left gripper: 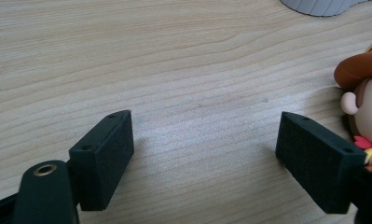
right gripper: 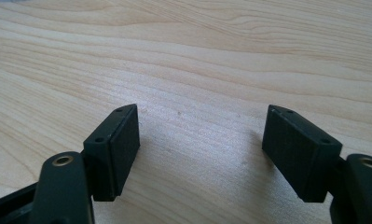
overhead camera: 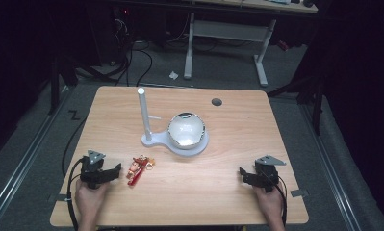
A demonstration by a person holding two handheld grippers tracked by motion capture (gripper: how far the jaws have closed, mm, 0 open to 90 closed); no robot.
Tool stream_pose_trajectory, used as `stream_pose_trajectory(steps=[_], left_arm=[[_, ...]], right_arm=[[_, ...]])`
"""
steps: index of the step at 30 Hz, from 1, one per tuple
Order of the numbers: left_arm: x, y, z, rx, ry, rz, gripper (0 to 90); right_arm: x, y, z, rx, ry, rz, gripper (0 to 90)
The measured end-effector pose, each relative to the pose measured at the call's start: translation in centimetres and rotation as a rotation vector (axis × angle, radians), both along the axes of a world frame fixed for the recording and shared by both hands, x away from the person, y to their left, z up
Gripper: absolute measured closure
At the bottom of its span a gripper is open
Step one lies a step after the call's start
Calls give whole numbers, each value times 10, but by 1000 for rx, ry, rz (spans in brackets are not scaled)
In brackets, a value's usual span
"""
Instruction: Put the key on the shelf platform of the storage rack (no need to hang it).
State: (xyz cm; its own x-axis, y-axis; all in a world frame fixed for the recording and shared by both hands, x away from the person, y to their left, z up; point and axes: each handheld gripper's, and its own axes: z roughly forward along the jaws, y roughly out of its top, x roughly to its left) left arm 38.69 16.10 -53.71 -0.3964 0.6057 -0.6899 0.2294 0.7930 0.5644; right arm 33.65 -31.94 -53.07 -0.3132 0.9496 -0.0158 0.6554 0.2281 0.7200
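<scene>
Here, small red-and-brown cowboy figure keychain [overhead camera: 139, 168] lying flat on pale wooden bench [overhead camera: 218, 144], just right of left tool [overhead camera: 108, 174]; long axis slanting away from it; left tool spread wide, empty; right tool [overhead camera: 245, 175] likewise spread, well apart; dark room beyond.

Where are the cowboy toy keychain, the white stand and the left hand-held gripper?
cowboy toy keychain [overhead camera: 137, 170]: high view, on its red body.
white stand [overhead camera: 144, 115]: high view, on its upright post.
left hand-held gripper [left gripper: 204, 154]: left gripper view, midway between its open jaws.
</scene>
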Motion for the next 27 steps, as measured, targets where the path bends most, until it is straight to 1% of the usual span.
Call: stream_pose_trajectory(steps=[6, 11, 15, 18, 20, 21, 22, 23, 27], left_arm=[[0, 0, 1, -9, 4, 3, 198], [1, 0, 1, -7, 4, 7, 202], [0, 0, 0, -3, 0, -1, 205], [0, 2, 1, -3, -1, -1, 242], [0, 4, 3, -26, 5, 5, 246], [0, 5, 4, -31, 4, -5, 251], [0, 7, 5, -37, 5, -4, 252], [-1, 8, 6, -51, 11, -4, 253], [-2, 9, 9, -67, 1, -18, 256]], right_arm=[[0, 0, 0, 0, 0, 0, 277], [0, 0, 0, 0, 1, 0, 277], [0, 0, 0, 0, 1, 0, 277], [0, 0, 0, 0, 1, -1, 277], [0, 0, 0, 0, 1, -1, 277], [0, 0, 0, 0, 1, -1, 277], [0, 0, 0, 0, 1, -1, 277], [0, 0, 0, 0, 1, -1, 277], [0, 0, 0, -1, 1, -1, 277]])
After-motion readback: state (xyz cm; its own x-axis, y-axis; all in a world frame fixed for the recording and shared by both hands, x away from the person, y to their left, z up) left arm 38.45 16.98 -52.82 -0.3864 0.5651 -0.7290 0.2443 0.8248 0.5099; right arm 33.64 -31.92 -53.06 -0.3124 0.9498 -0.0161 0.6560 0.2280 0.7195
